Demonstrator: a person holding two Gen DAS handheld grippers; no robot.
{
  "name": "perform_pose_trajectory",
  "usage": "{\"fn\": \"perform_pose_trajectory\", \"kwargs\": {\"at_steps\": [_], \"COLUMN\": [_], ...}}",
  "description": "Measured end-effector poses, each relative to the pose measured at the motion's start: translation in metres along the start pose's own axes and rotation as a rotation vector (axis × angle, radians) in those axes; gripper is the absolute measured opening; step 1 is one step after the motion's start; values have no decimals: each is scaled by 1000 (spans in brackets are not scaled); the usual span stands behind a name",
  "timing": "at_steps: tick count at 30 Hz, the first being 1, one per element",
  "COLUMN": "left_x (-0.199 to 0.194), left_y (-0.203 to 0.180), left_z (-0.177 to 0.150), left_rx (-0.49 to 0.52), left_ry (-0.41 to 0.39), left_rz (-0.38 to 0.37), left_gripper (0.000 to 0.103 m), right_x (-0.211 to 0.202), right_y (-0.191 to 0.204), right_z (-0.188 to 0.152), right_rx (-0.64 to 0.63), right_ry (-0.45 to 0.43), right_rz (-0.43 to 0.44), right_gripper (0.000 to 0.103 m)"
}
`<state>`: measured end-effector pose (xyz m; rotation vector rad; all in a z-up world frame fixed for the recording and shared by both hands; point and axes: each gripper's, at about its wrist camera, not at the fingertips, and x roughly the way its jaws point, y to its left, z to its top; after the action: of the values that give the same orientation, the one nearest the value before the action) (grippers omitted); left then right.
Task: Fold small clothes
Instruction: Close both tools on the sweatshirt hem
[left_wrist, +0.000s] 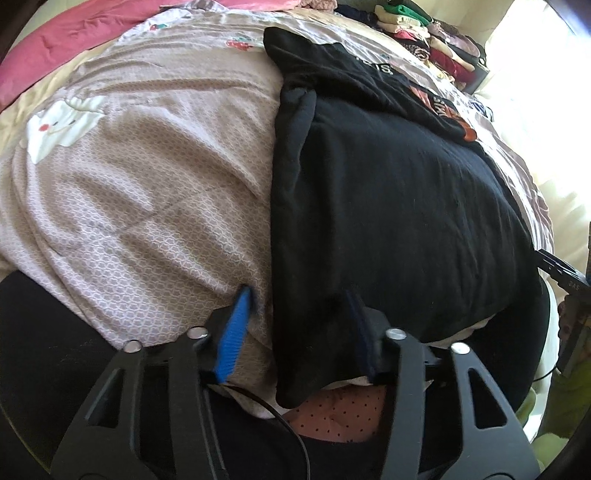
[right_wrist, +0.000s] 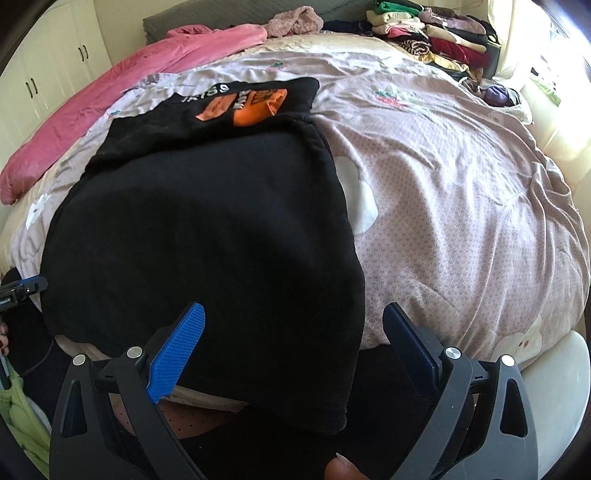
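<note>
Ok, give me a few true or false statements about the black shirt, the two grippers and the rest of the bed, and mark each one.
1. The black shirt lies on a patterned bedspread. True.
2. The right gripper is clamped shut on the shirt. False: its fingers stand wide apart.
3. Folded clothes are stacked at the bed's far corner. True.
4. The left gripper is shut. False: it is open.
5. The shirt's print is green. False: it is orange.

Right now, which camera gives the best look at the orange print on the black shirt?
The right wrist view: the orange print faces the camera at the far end of the black shirt, with its letters mostly unobstructed. In the left wrist view the print is only a sliver at the shirt's far right edge, partly folded under.
</note>
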<state>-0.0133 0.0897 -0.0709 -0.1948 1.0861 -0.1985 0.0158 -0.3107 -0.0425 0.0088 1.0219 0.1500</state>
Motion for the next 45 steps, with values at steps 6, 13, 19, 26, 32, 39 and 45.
{"fn": "perform_pose_trajectory", "kwargs": {"at_steps": [6,13,19,26,32,39,45], "left_x": [1,3,5,4,3,10,7], "left_y": [-1,-2,5,5,1,-3,-5], "left_z": [0,0,-6,-14,-16,-15,-15], "left_rx": [7,13,-7,9,24,35,40], "left_ry": [7,20,51,72,80,93,73], "left_rz": [-5,-5,-38,-57,-53,-39,-32], "left_gripper": [20,22,29,26,21,19,5], "right_x": [5,6,3,0,-8,-2,6], "right_y": [-1,-3,-4,-7,-20,-32,-24], "right_z": [1,-2,-6,-19,-24,-32,-34], "right_rx": [2,8,12,10,36,54,19], "right_ry": [17,19,34,40,24,54,83], "right_rz": [-5,6,38,53,32,51,106], "right_gripper": [96,96,96,96,96,73,14]}}
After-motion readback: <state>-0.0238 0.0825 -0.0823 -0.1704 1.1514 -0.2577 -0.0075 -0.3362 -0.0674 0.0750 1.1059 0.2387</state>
